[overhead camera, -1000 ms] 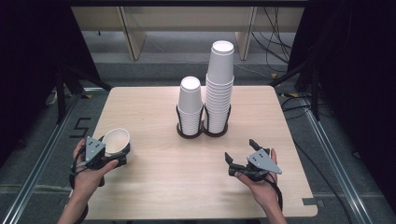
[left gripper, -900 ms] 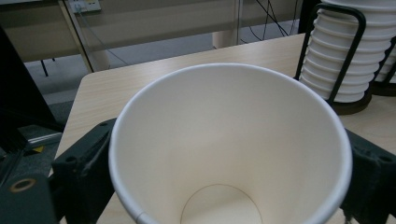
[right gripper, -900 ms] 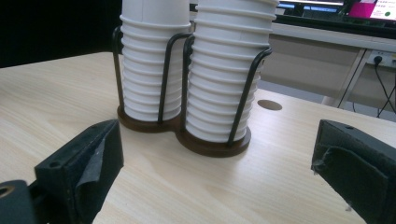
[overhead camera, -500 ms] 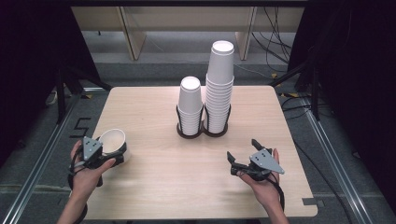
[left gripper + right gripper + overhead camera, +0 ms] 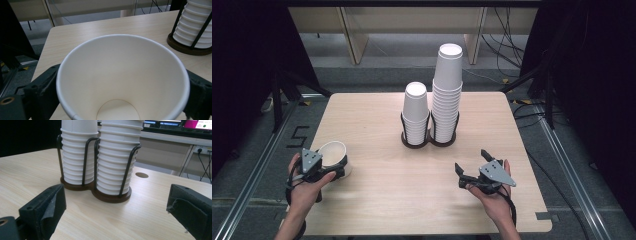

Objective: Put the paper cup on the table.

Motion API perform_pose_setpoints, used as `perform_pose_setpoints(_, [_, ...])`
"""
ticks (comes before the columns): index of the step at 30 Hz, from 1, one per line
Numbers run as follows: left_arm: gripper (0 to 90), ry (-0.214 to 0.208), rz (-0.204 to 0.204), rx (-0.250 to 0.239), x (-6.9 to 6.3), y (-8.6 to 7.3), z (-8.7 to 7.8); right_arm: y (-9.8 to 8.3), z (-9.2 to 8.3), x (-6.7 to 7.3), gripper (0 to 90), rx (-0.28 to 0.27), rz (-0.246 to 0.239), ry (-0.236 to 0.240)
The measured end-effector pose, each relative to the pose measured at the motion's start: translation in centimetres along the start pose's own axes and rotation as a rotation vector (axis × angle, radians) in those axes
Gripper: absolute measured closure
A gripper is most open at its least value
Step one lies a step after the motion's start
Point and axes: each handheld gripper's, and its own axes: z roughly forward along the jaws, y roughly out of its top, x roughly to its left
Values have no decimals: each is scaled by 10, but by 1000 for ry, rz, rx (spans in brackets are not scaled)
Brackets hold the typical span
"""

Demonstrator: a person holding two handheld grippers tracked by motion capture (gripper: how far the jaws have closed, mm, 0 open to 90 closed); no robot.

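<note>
High view first: a paper cup [image 5: 333, 156] stands upright, mouth up, near the table's [image 5: 377, 200] left edge, at about eight o'clock from the middle of the tabletop. The left gripper [image 5: 330, 169] sits right behind it, its jaws one on each side of the cup's wall. In the left gripper view the cup [image 5: 122, 80] shows its open mouth and round bottom, with a black jaw close against each flank. Those jaws have just been opening with the cup between them; whether the pads press on the wall or only flank it I cannot tell.

The right gripper [image 5: 472, 167] rests low over the table at about five o'clock, held in the person's right hand [image 5: 494, 200], jaws spread wide and nothing between them. In the right gripper view its two black jaws stand far apart and bare.

Toward twelve o'clock, a dark wire cup holder [image 5: 428, 141] with two round bases holds two stacks of upturned cups: a short stack [image 5: 416, 112] on its left and a tall stack [image 5: 447, 92] touching beside it on the right. The single cup is well apart from both.
</note>
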Motion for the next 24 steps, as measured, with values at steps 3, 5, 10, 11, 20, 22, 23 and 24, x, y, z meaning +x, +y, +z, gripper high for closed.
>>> perform_pose_setpoints(3, [64,-14,-14,-7,0,-2,2,0,-1,-2,33,0,6,2])
perform_pose_setpoints(5, [63,-10,-9,-6,0,-2,2,0,-1,-2,32,0,4,3])
perform_pose_setpoints(10, [61,-8,3,4,0,-2,2,-1,1,-1,31,-7,7,15])
perform_pose_setpoints(11, [58,-10,4,6,0,-2,2,0,1,0,29,-6,10,13])
perform_pose_setpoints(20, [0,-43,-11,-17,3,-5,1,0,0,-1,25,-6,5,11])
perform_pose_setpoints(22, [0,-44,-10,-20,3,-5,0,0,0,-1,25,-4,10,13])
perform_pose_setpoints(23, [0,-41,-12,-16,3,-5,-1,0,0,-1,25,-4,10,13])
perform_pose_setpoints(24, [0,-43,-13,-26,3,-6,-2,-1,1,-1,24,-9,14,18])
